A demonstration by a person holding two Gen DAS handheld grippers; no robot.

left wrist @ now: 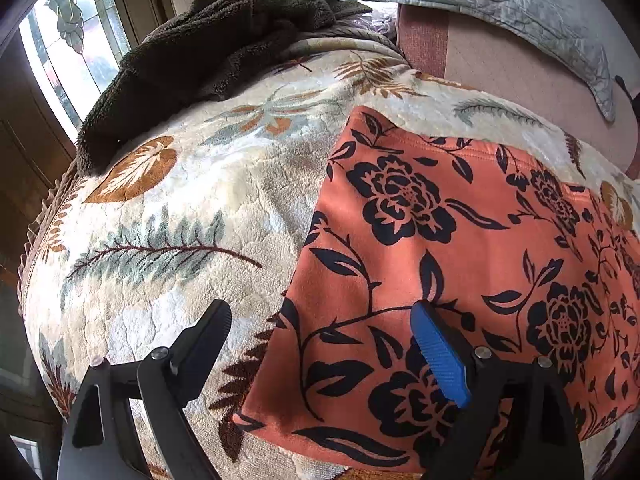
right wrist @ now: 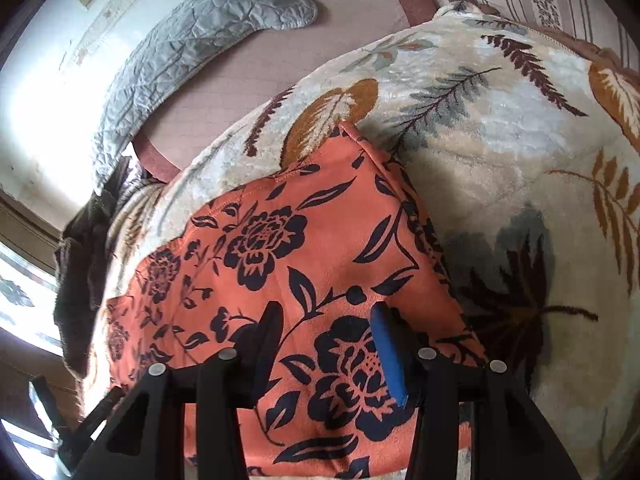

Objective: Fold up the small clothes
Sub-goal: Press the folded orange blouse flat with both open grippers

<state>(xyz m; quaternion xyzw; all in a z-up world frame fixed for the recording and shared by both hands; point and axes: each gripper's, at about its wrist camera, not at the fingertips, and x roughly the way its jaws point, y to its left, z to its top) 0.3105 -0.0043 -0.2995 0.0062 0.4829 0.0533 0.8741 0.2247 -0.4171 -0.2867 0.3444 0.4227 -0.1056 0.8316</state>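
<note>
Garment [left wrist: 460, 240] first: orange cloth with black flower print, lying flat on the leaf-pattern blanket [left wrist: 168, 208], already looks folded at least once, edges fairly square. Left gripper [left wrist: 320, 340] hangs over its near left corner, jaws wide apart, one finger off the cloth over the blanket, the blue-padded one over the cloth; nothing between them. Right gripper [right wrist: 326, 344] sits above the cloth's near right part, jaws partly apart, both fingers over the print, no fabric pinched that I can see. My read: between grasps, lining up for the next fold. Next move needs each tool to drop onto a near corner, nip only the garment, not blanket pile. Beyond: dark fleece [left wrist: 208, 52] and grey quilted pillow [left wrist: 500, 4], well clear.
</note>
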